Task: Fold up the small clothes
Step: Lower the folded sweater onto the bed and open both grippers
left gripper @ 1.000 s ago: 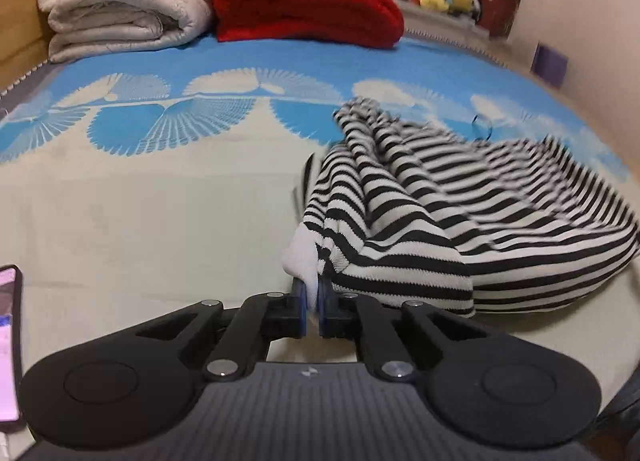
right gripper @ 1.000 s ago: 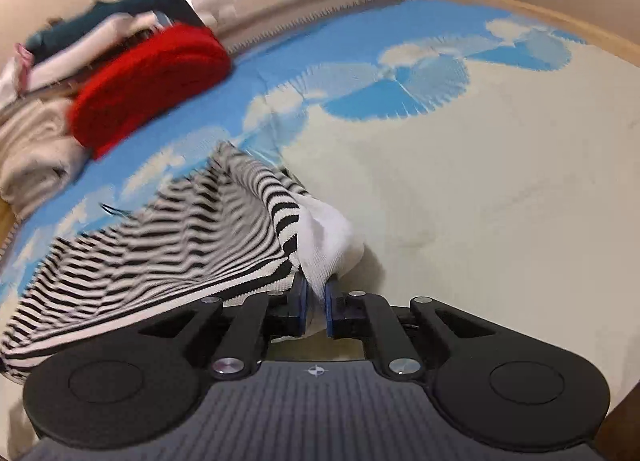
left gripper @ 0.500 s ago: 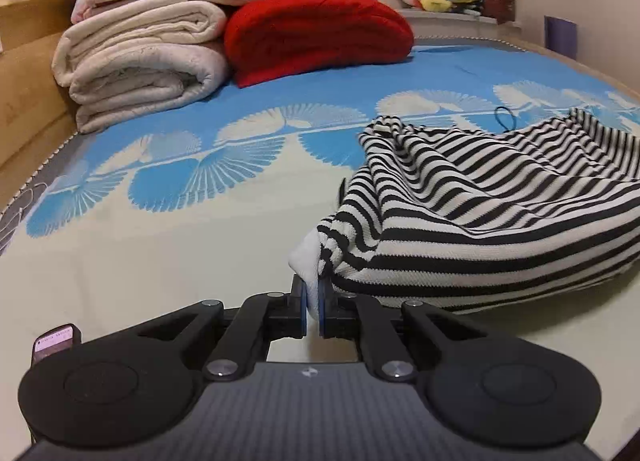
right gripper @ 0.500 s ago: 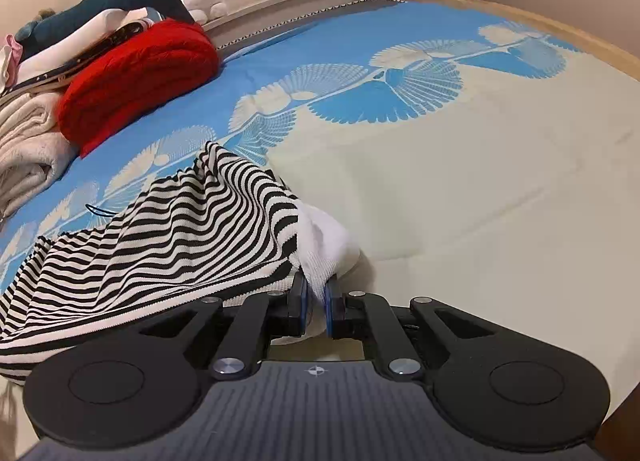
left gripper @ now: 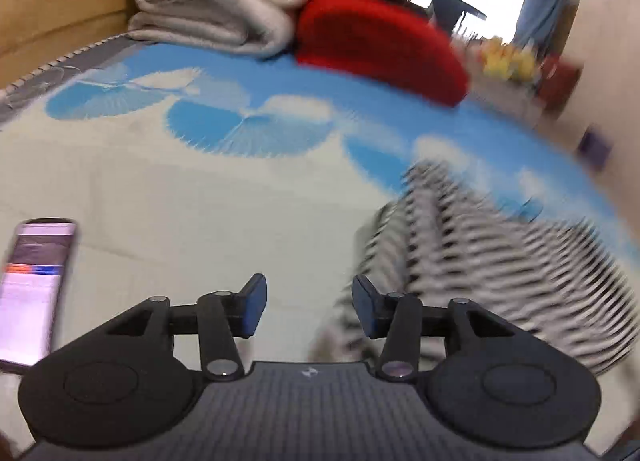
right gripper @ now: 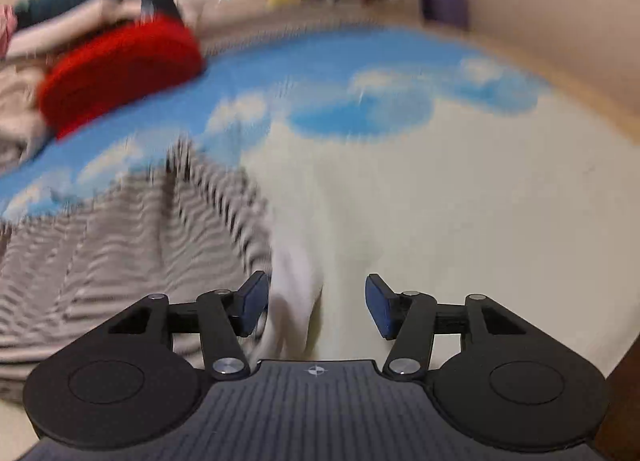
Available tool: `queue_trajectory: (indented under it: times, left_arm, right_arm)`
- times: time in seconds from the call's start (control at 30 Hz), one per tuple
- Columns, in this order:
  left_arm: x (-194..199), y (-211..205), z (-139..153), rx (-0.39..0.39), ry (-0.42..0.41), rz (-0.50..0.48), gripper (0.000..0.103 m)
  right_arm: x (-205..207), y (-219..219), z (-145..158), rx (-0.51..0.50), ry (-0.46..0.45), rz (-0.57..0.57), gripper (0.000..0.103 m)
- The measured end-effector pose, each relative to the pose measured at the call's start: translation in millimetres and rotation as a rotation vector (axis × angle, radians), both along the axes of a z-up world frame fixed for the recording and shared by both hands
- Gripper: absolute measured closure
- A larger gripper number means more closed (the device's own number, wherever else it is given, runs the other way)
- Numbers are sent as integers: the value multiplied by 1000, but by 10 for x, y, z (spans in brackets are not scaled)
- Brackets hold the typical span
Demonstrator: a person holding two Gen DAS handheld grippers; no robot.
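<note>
Both my claws stand open, jaws having just spread apart, and neither one has hold of anything. My left claw (left gripper: 308,307) shows 2 blue pads with bare cream bedcover (left gripper: 200,201) in the gap between them. My striped top (left gripper: 500,261), black and white, lies heaped at 3 o'clock of that claw; its near edge sits just behind the right-hand pad, though blur keeps me from saying whether cloth and pad touch. My phone (left gripper: 34,293), screen lit, lies on the cover at 9 o'clock, near the frame's edge. At 12 o'clock, well apart, a red blanket (left gripper: 380,49) sits beside a folded white stack (left gripper: 216,1).

My right claw (right gripper: 316,307) also has its 2 pads wide. From this side the striped top (right gripper: 132,245) spreads from 9 to 11 o'clock, and its white cuff (right gripper: 296,289) hangs loose in the gap, close to the left-hand pad and clear of the right-hand one. Nothing presses on it. At 3 o'clock the cover (right gripper: 480,221) is plain cream, with blue fan prints farther off at 12. At 11 o'clock the red blanket (right gripper: 120,73) lies far back. Both views are smeared by motion, so fine detail of the cloth is lost.
</note>
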State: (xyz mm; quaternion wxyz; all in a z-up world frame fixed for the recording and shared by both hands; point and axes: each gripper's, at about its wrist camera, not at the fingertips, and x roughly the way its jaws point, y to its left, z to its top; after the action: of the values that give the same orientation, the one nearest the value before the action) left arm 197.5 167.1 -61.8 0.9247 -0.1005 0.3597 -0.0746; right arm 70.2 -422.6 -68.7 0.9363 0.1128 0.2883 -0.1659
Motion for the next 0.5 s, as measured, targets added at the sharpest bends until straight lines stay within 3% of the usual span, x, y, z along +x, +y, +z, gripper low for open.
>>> queue_trajectory:
  times: [0.1, 0.17, 0.23, 0.3, 0.37, 0.43, 0.5]
  left_arm:
    - [121, -298, -46, -13, 7, -116, 51]
    - [237, -551, -211, 122, 77, -134, 51]
    - [390, -681, -460, 287, 193, -75, 50]
    - [450, -586, -475, 248, 216, -28, 48]
    - [419, -479, -363, 201, 173, 20, 42]
    - [354, -434, -264, 172, 126, 70, 20]
    - [290, -470, -161, 163, 75, 120, 4]
  right_arm:
    - [169, 204, -8, -32, -33, 114, 56]
    - [387, 345, -148, -65, 71, 174, 66]
    - [573, 364, -361, -85, 222, 142, 78]
    - [633, 276, -472, -64, 296, 103, 82]
    - [571, 168, -367, -6, 232, 55, 82]
    - [444, 116, -233, 49, 146, 13, 76]
    - [316, 221, -145, 50, 103, 4, 49]
